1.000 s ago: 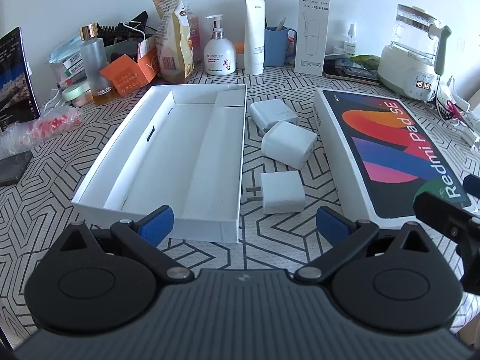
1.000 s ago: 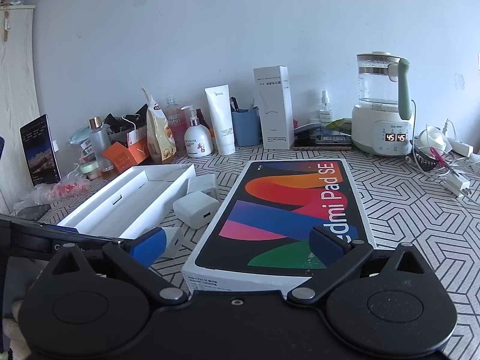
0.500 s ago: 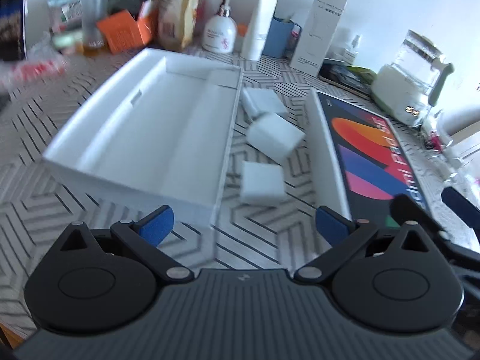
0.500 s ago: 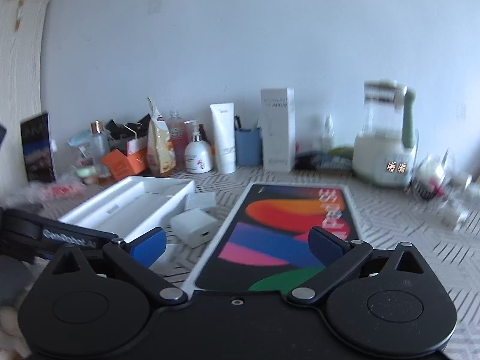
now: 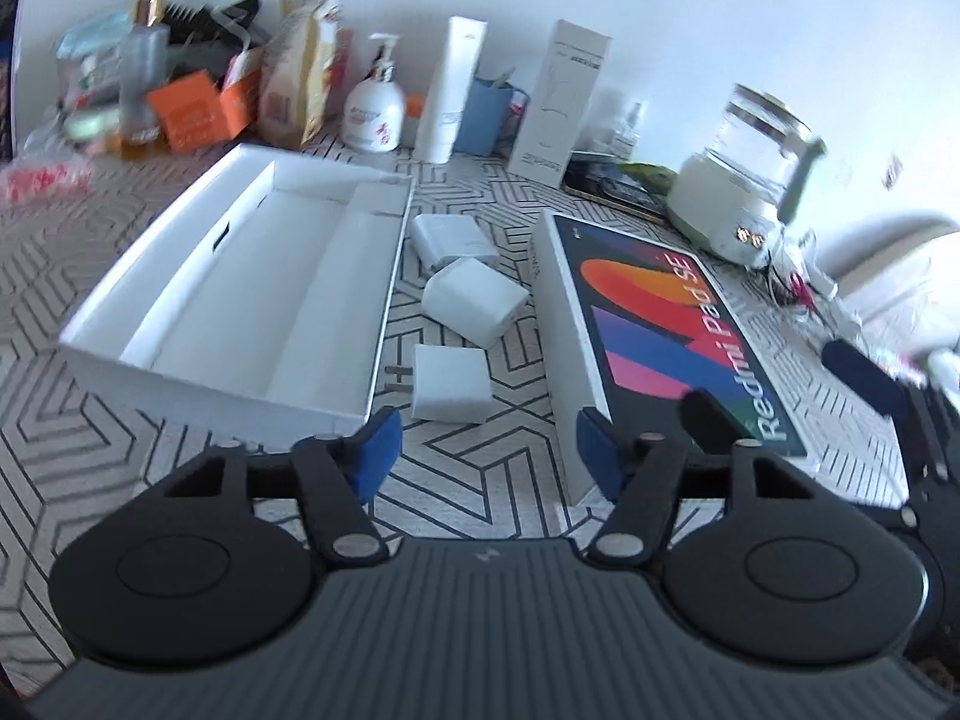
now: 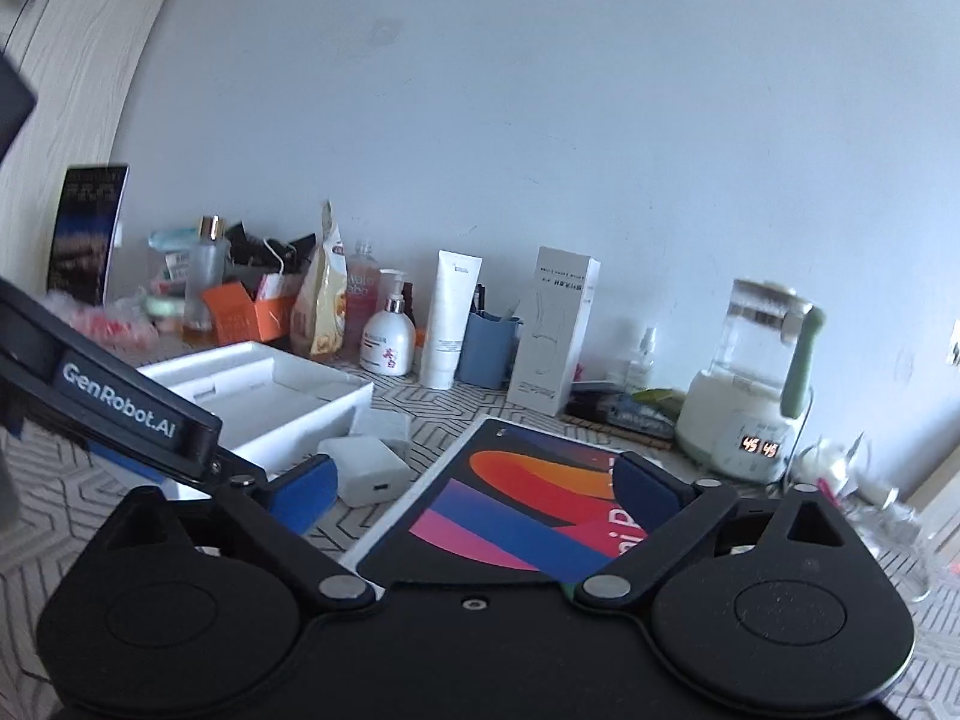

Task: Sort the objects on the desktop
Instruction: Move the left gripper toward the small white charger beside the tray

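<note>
I think the job has hardly begun. The white tray (image 5: pixel 240 294) on the table (image 5: pixel 480 480) has nothing in it that I can see. Three white chargers lie on the table between the tray and the tablet box (image 5: pixel 666 324). None of them is put away yet. I guess they should go in the tray, and maybe the tablet box should cover it after that. So all of the sorting is left to do.

My left tool (image 5: pixel 483 447) is spread wide and holds nothing. It hangs just in front of the near charger (image 5: pixel 451 382). My right tool (image 6: pixel 474 489) is wide too, and bare. It hangs over the near end of the tablet box.

The near charger is a small flat white block. It lies flat, and its two metal prongs point at the tray. The middle charger (image 5: pixel 474 298) is fatter and sits tilted. In the right view it shows a small port on one side. The far charger (image 5: pixel 450 235) lies flat, just beside the tray wall. They all look smooth and hard. The pictures are a bit blurry.
</note>
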### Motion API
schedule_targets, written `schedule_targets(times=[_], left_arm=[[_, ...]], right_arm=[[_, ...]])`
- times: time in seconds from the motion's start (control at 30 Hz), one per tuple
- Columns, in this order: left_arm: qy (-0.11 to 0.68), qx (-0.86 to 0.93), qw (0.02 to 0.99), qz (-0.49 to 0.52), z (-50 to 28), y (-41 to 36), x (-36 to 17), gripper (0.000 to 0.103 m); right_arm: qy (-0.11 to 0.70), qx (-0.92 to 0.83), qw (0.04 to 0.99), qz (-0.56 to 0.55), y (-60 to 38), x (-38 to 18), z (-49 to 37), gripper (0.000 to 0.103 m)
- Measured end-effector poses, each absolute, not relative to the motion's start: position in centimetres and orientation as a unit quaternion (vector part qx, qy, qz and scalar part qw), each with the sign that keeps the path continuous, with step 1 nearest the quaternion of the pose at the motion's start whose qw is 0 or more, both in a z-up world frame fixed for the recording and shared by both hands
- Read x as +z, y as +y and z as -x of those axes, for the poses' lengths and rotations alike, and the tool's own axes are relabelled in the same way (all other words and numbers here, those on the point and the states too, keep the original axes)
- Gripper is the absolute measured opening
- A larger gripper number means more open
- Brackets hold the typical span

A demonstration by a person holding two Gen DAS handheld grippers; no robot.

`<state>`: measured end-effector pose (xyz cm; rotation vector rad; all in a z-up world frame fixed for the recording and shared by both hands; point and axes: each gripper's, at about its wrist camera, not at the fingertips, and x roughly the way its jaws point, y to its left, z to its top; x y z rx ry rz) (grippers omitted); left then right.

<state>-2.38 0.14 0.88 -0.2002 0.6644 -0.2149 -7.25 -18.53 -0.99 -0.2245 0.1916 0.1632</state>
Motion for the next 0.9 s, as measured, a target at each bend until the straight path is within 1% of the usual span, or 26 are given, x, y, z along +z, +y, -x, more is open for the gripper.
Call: schedule_targets(times=[0.07,0.13,0.3,0.37,0.53,0.63,0.67,0.73,0.8,0.87,0.9], left_arm=[[0.317,-0.102,0.939,0.087,2.5,-0.1,1.1,0.057],[0.315,-0.095,0.940,0.088,2.5,0.0,1.1,0.057],[0.321,-0.090,0.939,0.082,2.1,0.2,0.8,0.057],[0.324,-0.091,0.938,0.081,1.9,0.2,0.8,0.057],[0.328,-0.102,0.938,0.049,0.8,-0.4,0.8,0.057],[0.336,-0.106,0.936,0.022,-0.2,-0.7,0.9,0.058],[0.340,-0.112,0.933,0.016,-0.5,-0.9,1.0,0.063],[0.347,-0.122,0.930,0.020,-1.1,-0.9,1.2,0.068],[0.349,-0.117,0.930,0.015,-1.7,-1.0,1.2,0.070],[0.343,-0.104,0.934,0.003,-2.3,-1.1,1.2,0.079],[0.340,-0.098,0.935,-0.001,-2.5,-1.1,1.1,0.081]], right_arm=[[0.101,0.093,0.985,0.102,-18.6,-1.0,7.0,0.088],[0.113,0.108,0.983,0.100,-18.5,-1.1,6.7,0.077],[0.144,0.134,0.976,0.097,-18.6,-1.7,6.0,0.074],[0.163,0.131,0.972,0.107,-18.7,-2.1,6.2,0.069],[0.179,0.130,0.972,0.083,-19.7,-1.1,4.7,0.058],[0.172,0.141,0.974,0.033,-20.8,-1.4,4.0,0.059],[0.175,0.144,0.974,0.020,-21.0,-1.3,3.6,0.060],[0.180,0.149,0.972,0.005,-21.1,-1.0,3.0,0.072],[0.185,0.153,0.971,-0.009,-21.2,-0.7,2.4,0.074],[0.184,0.153,0.971,-0.012,-20.9,-0.9,1.8,0.077],[0.187,0.150,0.971,-0.012,-21.0,-1.0,1.5,0.080]])
